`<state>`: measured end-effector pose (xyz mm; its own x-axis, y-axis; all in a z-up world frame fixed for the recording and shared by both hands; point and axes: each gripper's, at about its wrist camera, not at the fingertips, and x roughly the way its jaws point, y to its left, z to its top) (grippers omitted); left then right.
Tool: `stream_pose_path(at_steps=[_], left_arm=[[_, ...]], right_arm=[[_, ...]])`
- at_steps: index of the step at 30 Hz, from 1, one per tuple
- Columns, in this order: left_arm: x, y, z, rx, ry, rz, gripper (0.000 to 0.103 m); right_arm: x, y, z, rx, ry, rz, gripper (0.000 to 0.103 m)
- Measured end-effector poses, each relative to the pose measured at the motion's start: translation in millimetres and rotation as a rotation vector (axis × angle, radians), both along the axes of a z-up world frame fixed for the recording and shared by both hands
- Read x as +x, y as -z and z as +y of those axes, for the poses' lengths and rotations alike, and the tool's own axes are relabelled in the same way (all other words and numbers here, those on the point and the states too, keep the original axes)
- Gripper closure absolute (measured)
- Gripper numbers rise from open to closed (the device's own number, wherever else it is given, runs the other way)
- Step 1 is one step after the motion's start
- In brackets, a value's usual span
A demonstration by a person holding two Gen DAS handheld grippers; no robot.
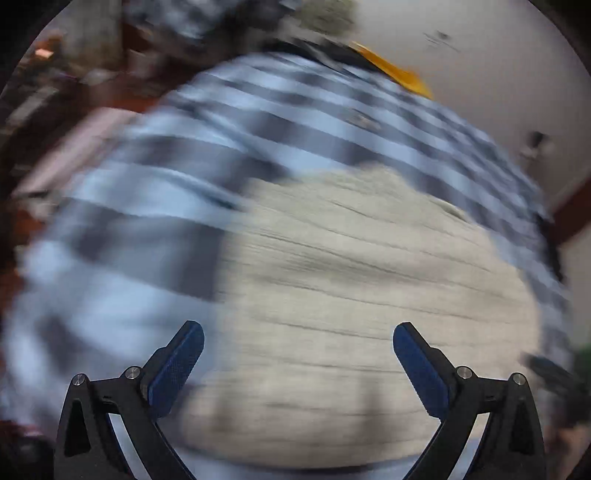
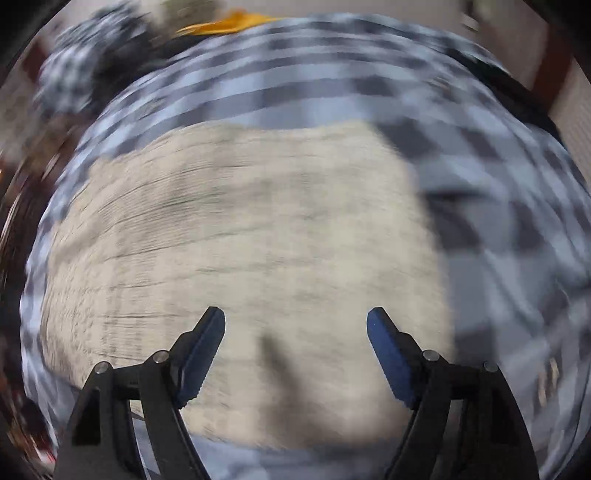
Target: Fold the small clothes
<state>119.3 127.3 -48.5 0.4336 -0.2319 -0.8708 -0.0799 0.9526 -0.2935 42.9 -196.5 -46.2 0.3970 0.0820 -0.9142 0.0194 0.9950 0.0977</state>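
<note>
Through the left wrist camera, badly smeared, I see my left tool (image 1: 298,334) released, its blue pads spread wide with nothing between them, pointing down over a beige garment (image 1: 354,280) that lies on a blue-and-grey checked cloth (image 1: 155,192); an orange piece (image 1: 395,72) shows at the cloth's far edge. Through the right wrist camera, equally blurred, my right tool (image 2: 295,319) is also released and empty above the same beige garment (image 2: 251,229), with the checked cloth (image 2: 509,206) surrounding it and the orange piece (image 2: 229,22) at the top.
</note>
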Motion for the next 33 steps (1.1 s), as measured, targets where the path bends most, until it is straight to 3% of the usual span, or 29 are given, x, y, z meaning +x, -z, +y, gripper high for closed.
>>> stream_pose_path(at_steps=[3, 6, 9, 10, 11, 13, 14, 16, 19, 22, 25, 26, 28, 30, 32, 33], left_arm=[[9, 33, -48, -0.001, 0.118, 0.071, 0.0], [23, 76, -67, 0.133, 0.168, 0.156, 0.0], [25, 76, -66, 0.195, 0.172, 0.127, 0.0], [25, 75, -57, 0.216, 0.134, 0.128, 0.0], [29, 75, -38, 0.205, 0.085, 0.141, 0.0], [35, 79, -9, 0.134, -0.017, 0.173, 0.0], [37, 82, 6, 0.154, -0.076, 0.19, 0.0], [37, 81, 26, 0.303, -0.188, 0.221, 0.0], [39, 62, 51, 0.424, -0.336, 0.189, 0.0], [47, 30, 36, 0.295, -0.327, 0.027, 0.0], [57, 16, -5, 0.223, -0.144, -0.088, 0.0], [67, 16, -32, 0.171, -0.024, -0.117, 0.0], [76, 20, -67, 0.082, 0.088, -0.115, 0.0], [94, 37, -85, 0.008, 0.123, -0.052, 0.0], [116, 70, -93, 0.043, 0.093, 0.07, 0.0], [116, 78, -91, 0.064, 0.087, 0.077, 0.0]], right_arm=[[23, 5, 46, 0.003, -0.196, -0.067, 0.026], [43, 30, 83, -0.031, -0.356, -0.026, 0.026], [54, 53, 82, -0.053, -0.373, 0.028, 0.026], [56, 51, 71, -0.046, -0.336, 0.021, 0.026], [59, 49, 55, -0.106, -0.247, 0.026, 0.026], [62, 48, 15, -0.217, -0.064, 0.06, 0.025], [60, 46, -3, -0.225, 0.006, 0.073, 0.019], [55, 42, -55, -0.245, 0.215, 0.095, 0.015], [49, 29, -94, -0.206, 0.375, 0.076, 0.015], [54, 6, -81, -0.109, 0.338, -0.054, 0.015], [83, 1, -22, -0.028, 0.197, -0.107, 0.015], [89, 0, -6, -0.002, 0.15, -0.118, 0.015], [103, 4, 38, 0.044, -0.003, -0.149, 0.015], [123, 21, 72, 0.028, -0.133, -0.114, 0.015], [136, 47, 88, -0.054, -0.186, -0.029, 0.015], [135, 54, 91, -0.085, -0.19, -0.012, 0.015]])
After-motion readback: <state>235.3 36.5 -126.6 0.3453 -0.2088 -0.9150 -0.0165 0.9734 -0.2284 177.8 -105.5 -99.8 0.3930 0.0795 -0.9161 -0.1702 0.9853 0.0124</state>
